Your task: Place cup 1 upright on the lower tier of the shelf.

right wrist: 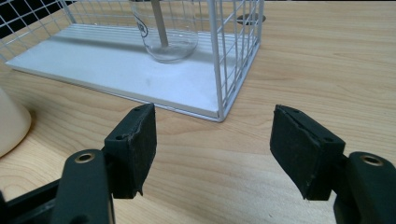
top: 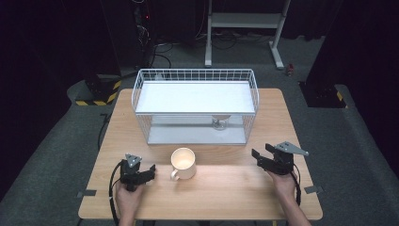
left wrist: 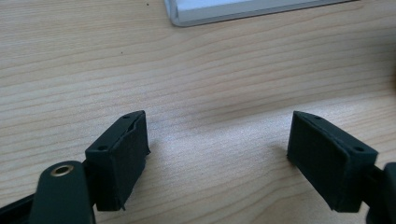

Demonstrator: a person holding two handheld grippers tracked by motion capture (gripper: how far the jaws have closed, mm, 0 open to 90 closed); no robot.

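Note:
A cream mug [top: 182, 163] stands upright on the wooden table [top: 235, 188], in front of a white wire shelf rack [top: 195, 106]. On the rack's lower shelf stands a clear glass [right wrist: 163, 32], also seen in the high view as the glass [top: 219, 122]. My left gripper [top: 151, 170] rests low at the mug's left, open, with only bare wood between its jaws; the same gripper [left wrist: 217, 158] looks across the tabletop. My right gripper [top: 257, 157] is at the right front of the rack, open and empty; the right gripper [right wrist: 212, 149] faces the rack's corner, with the mug's side [right wrist: 11, 123] at the left edge.
The rack's white base plate [left wrist: 243, 9] lies just ahead of the left gripper. Beyond the table stand a metal stand's legs [top: 244, 33] and dark floor with cables. Bare wood lies in front of the mug and between the two hands.

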